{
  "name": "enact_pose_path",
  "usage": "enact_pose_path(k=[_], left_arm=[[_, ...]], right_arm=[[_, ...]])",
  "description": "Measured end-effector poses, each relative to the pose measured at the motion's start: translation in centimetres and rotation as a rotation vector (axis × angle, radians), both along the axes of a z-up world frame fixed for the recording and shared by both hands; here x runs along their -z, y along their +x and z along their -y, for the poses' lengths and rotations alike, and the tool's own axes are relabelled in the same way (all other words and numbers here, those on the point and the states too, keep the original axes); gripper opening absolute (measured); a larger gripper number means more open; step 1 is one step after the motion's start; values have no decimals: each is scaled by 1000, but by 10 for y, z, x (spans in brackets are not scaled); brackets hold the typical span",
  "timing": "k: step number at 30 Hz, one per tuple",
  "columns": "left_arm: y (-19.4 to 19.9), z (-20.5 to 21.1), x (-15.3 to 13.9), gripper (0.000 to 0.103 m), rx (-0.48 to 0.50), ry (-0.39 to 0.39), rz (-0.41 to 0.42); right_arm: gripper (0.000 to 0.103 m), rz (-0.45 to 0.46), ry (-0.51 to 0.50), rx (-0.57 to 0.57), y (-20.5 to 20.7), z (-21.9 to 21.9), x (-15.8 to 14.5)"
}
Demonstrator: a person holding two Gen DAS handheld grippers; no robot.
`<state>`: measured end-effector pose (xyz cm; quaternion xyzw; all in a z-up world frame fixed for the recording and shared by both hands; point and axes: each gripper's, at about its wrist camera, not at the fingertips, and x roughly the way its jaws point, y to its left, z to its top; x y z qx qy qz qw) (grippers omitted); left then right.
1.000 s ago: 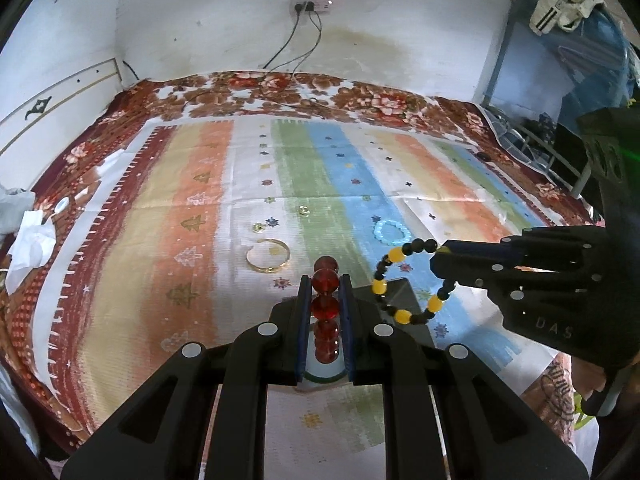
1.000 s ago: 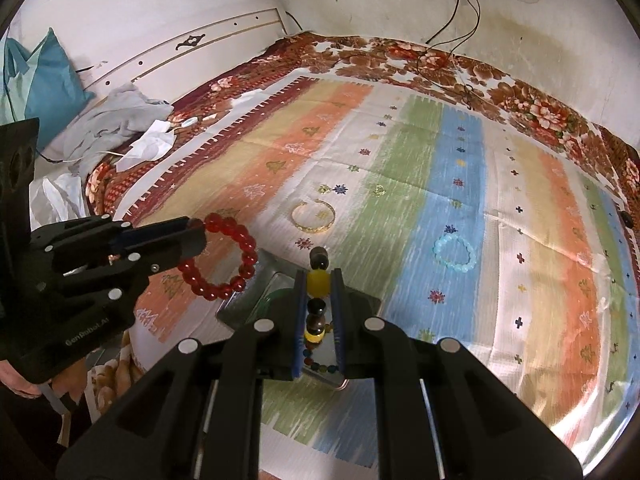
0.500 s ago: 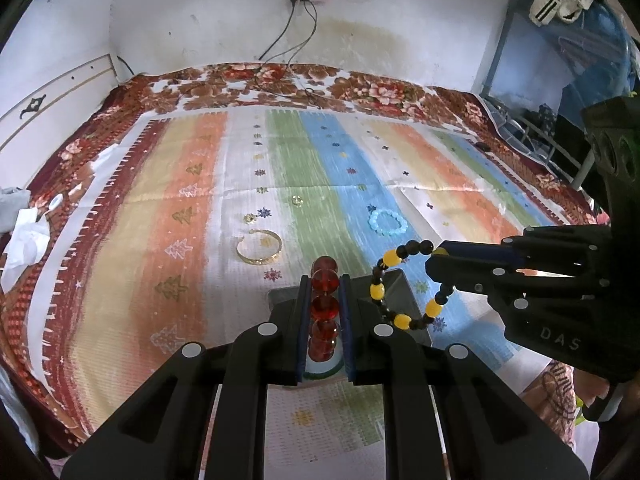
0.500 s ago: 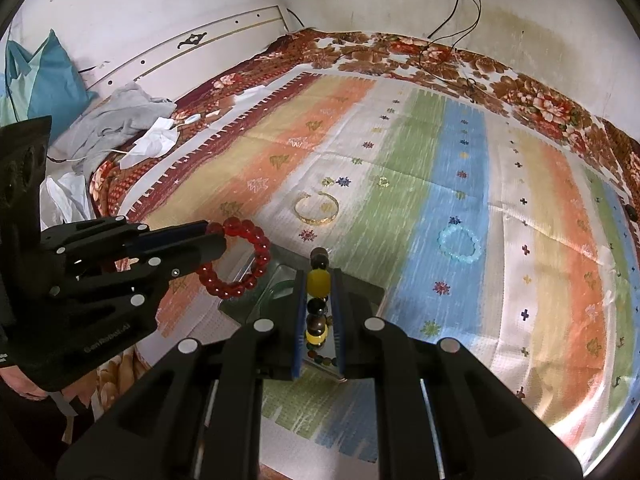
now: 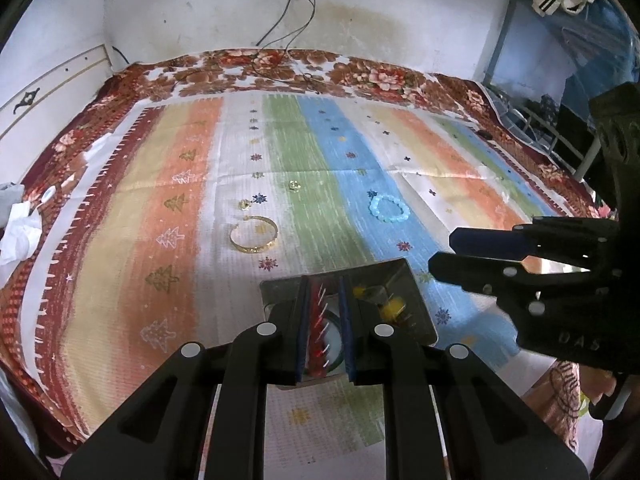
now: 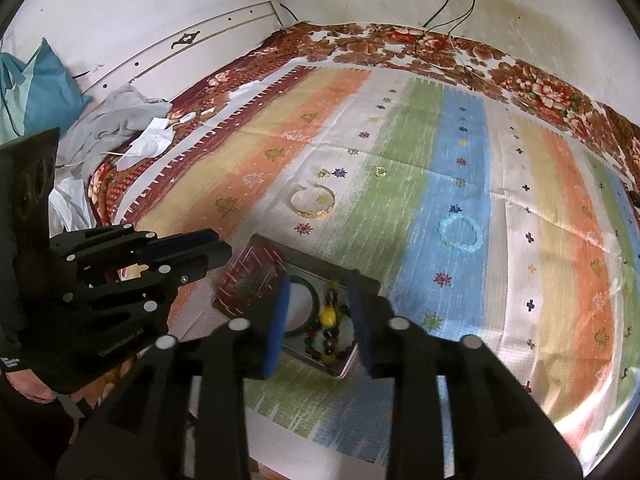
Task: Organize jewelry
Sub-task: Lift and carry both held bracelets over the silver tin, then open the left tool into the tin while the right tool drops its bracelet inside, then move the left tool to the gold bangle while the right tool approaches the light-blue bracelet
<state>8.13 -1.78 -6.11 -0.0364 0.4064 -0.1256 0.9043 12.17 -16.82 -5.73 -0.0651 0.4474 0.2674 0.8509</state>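
A metal box [image 5: 404,280] [image 6: 344,364] lies on the striped bedspread near the front edge. In it lie the black-and-yellow bead bracelet [image 6: 326,334] [image 5: 390,306], a green bangle [image 6: 314,300] and a red blur that looks like the red bead bracelet [image 6: 250,276] [image 5: 320,320]. My left gripper [image 5: 323,322] is open and empty just above the box. My right gripper [image 6: 318,312] is open and empty over the box. On the spread farther off lie a gold bangle [image 5: 254,233] [image 6: 312,202], a light blue bead bracelet [image 5: 389,208] [image 6: 460,233] and small gold pieces [image 5: 295,185] [image 6: 380,171].
The bed [image 5: 120,240] fills both views, with a white wall and hanging cables [image 5: 288,8] behind. Crumpled cloths and a teal pillow [image 6: 36,92] lie at the left edge. A blue rack [image 5: 560,80] stands at the right.
Both grippers have opened. The red bracelet has dropped from the left one and the black-and-yellow bracelet from the right one, and both now lie in the box.
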Motion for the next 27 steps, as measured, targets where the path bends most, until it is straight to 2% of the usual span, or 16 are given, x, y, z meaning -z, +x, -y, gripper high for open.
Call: enact_pose_path(k=[10, 21, 27], left_arm=[[6, -8, 3, 13, -33, 20, -7], [29, -29, 11, 14, -76, 41, -26], [44, -32, 18, 23, -84, 52, -44]], right_arm=[[33, -6, 2, 11, 6, 5, 5], [33, -32, 6, 57, 31, 20, 17], [33, -47, -5, 82, 49, 29, 27]])
